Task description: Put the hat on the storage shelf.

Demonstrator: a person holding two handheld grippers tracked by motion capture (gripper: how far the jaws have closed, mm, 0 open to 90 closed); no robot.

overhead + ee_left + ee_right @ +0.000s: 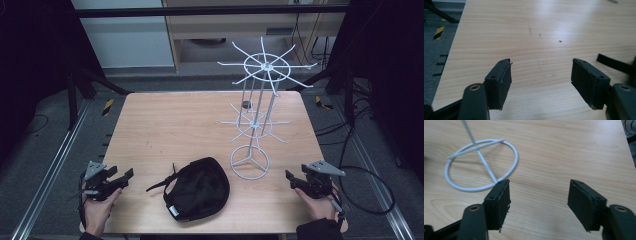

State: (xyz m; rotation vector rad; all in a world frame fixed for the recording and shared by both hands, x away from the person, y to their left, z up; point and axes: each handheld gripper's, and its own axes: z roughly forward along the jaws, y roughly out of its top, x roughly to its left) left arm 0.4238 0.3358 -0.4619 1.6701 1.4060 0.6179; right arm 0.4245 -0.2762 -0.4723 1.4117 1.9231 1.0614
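Both hands hold spread, empty grippers at the table's [150, 130] near corners: left gripper [128, 174], right gripper [289, 176]. Between them lies a black cap [199, 189], brim hidden. Beyond stands a white wire rack [256, 120], its farthest prongs faint.

Bare wooden table [499, 32] stretches ahead of the left gripper [541, 77], whose spread jaws frame open wood; a black cap [197, 187] and its strap [614, 63] lie to its right. Ahead and left of the right gripper [539, 200], the white wire rack's ring base [480, 165] and upright rods stand in the way.
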